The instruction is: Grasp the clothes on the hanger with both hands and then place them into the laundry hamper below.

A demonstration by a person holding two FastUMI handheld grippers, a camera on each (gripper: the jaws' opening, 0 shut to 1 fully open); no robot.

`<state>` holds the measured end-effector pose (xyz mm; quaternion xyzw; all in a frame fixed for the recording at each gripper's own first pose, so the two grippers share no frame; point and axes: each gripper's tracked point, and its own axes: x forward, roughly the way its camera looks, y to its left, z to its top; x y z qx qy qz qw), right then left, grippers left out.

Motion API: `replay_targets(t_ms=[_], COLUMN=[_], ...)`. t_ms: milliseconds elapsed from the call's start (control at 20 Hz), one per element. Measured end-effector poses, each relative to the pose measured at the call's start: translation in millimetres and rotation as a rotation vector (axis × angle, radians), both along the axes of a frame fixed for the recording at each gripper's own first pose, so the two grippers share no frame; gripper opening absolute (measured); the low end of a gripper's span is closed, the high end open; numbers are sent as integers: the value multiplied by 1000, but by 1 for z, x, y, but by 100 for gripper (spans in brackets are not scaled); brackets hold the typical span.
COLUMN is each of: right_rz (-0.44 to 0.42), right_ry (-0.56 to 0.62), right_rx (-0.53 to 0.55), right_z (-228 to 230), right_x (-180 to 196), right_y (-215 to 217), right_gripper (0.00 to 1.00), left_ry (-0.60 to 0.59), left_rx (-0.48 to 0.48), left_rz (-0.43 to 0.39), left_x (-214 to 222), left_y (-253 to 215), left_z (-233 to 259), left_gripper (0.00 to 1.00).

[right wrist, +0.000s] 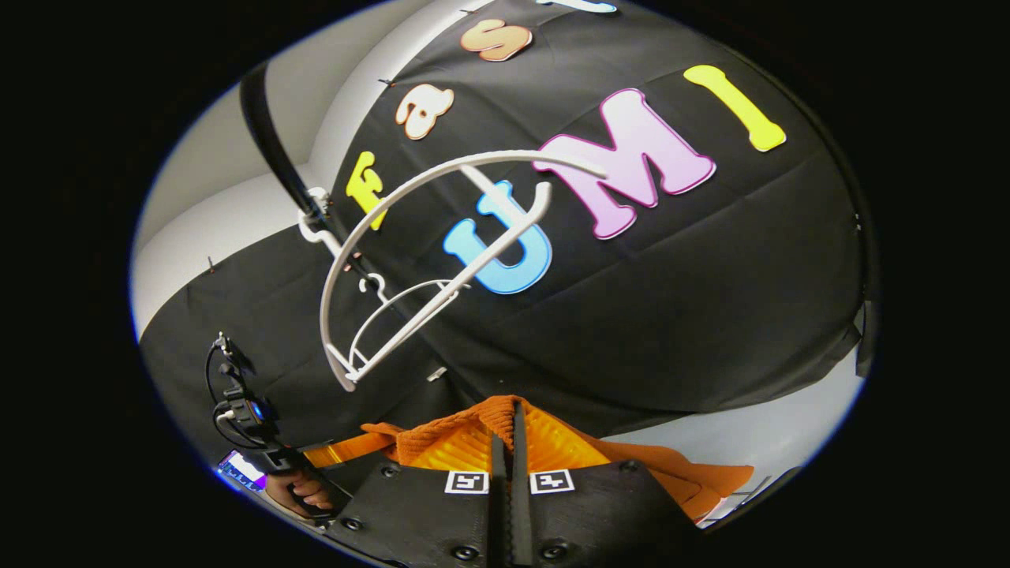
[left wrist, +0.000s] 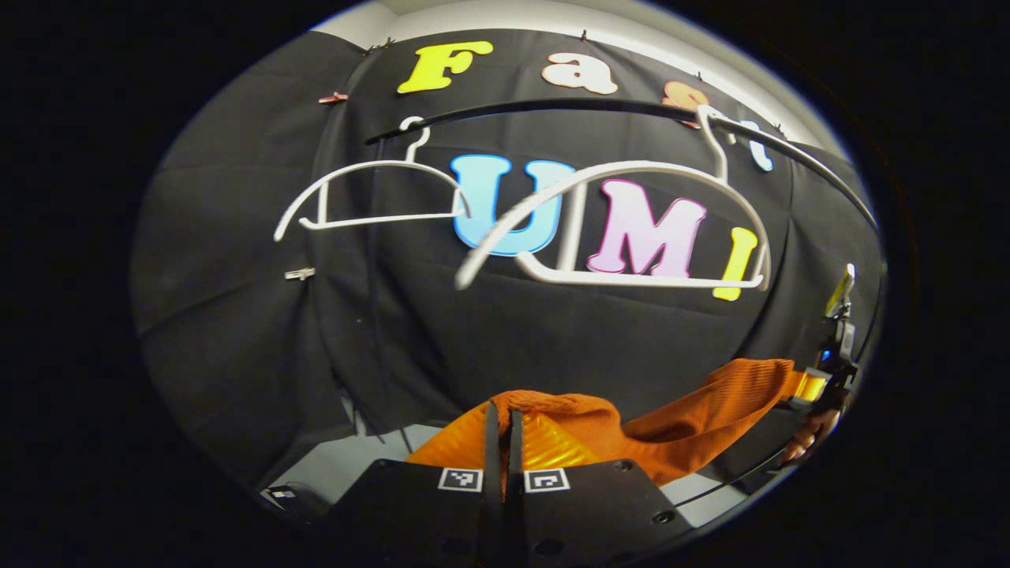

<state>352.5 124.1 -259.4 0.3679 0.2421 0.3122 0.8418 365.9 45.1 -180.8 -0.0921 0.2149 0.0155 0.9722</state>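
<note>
Orange clothes (left wrist: 694,410) are pinched tight in the left claw (left wrist: 503,442) and the right claw (right wrist: 509,442), and are held up between them, below the bare white hangers (left wrist: 623,229) (off them already). If one claw slips, the cloth could fall outside the hamper.
</note>
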Motion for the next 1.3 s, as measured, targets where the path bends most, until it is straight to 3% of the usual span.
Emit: replay_targets(t_ms=[200, 350, 500, 700, 1000, 1300], right_rz=[48, 46, 51, 76, 92, 147], right_ry=[-53, -9, 91, 235, 393, 486], right_rx=[58, 46, -19, -205, -475, -657], right_z=[32, 13, -43, -144, -267, -349], right_x=[-4, -4, -14, -42, -76, -98], right_y=[17, 18, 22, 20, 10, 7], right_gripper=[4, 5, 5, 5, 5, 5], left_ry=[-82, -71, -2, 150, 353, 513], left_rx=[-68, -91, -113, -134, -41, -16], left_rz=[-94, -151, -177, -174, -230, -206], left_x=[6, 10, 11, 14, 11, 3], left_y=[-41, -59, -70, -72, -89, -84], left_z=[36, 22, -30, -126, -246, -324], left_gripper=[5, 5, 5, 5, 5, 5])
